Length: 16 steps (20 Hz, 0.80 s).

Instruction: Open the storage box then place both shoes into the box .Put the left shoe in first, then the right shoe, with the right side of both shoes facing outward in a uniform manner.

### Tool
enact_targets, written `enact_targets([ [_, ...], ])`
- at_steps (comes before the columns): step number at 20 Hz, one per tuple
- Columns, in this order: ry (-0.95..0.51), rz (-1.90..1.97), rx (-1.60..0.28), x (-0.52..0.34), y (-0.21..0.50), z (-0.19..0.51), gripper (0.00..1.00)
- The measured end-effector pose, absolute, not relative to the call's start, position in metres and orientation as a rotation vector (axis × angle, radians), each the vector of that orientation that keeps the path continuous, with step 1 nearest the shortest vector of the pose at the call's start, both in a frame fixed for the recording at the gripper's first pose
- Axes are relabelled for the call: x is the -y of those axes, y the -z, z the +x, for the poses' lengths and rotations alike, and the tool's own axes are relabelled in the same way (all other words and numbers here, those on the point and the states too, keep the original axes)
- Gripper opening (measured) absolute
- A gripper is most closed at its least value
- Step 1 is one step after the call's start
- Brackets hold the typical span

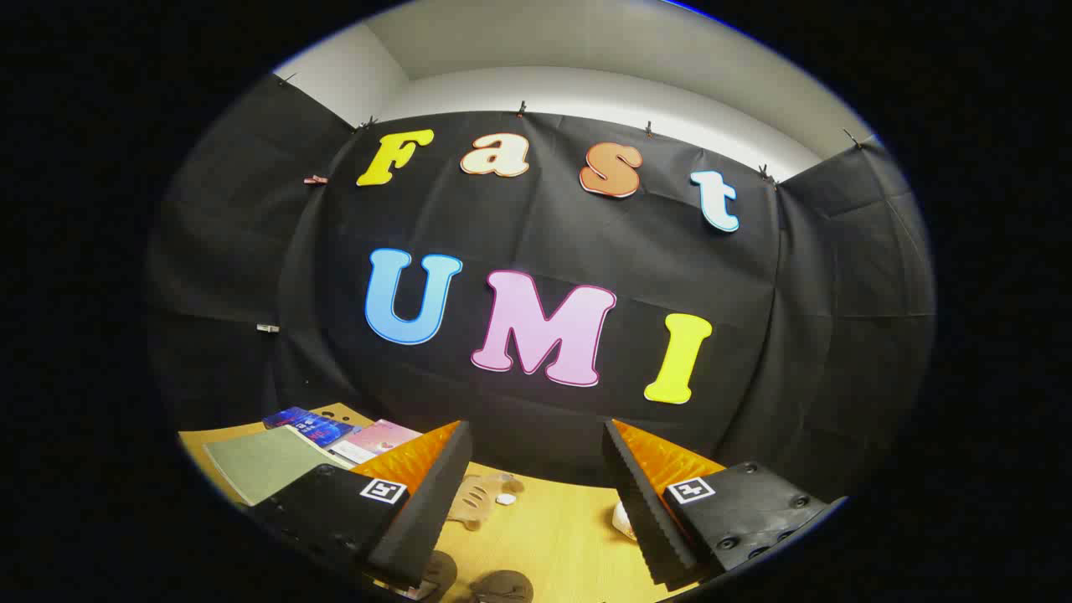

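- Two fingers of the gripper point(536, 494) are held wide apart at lower centre, nothing gripped.
- Table point(544, 528) is seen between them.
- Booklets point(335, 435) are noted lower left.

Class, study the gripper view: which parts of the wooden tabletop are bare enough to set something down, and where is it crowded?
The open gripper hangs above the wooden table. Bare wood lies between its fingers, bordered by a small tan plush thing and a small white object. It is crowded beyond the left finger: a green mat and coloured booklets.
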State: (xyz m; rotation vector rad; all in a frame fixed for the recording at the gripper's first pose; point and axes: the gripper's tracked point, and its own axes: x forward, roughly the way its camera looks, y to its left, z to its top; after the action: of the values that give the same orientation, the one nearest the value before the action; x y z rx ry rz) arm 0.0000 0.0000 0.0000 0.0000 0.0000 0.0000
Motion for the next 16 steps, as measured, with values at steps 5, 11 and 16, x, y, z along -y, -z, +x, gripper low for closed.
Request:
enact_targets([
  [5,0.018,-0.011,-0.033,0.001,0.010,-0.002,0.97],
  [11,0.068,-0.007,-0.044,0.007,0.012,-0.009,0.97],
  [16,0.072,-0.004,-0.054,0.005,0.015,-0.018,0.97],
])
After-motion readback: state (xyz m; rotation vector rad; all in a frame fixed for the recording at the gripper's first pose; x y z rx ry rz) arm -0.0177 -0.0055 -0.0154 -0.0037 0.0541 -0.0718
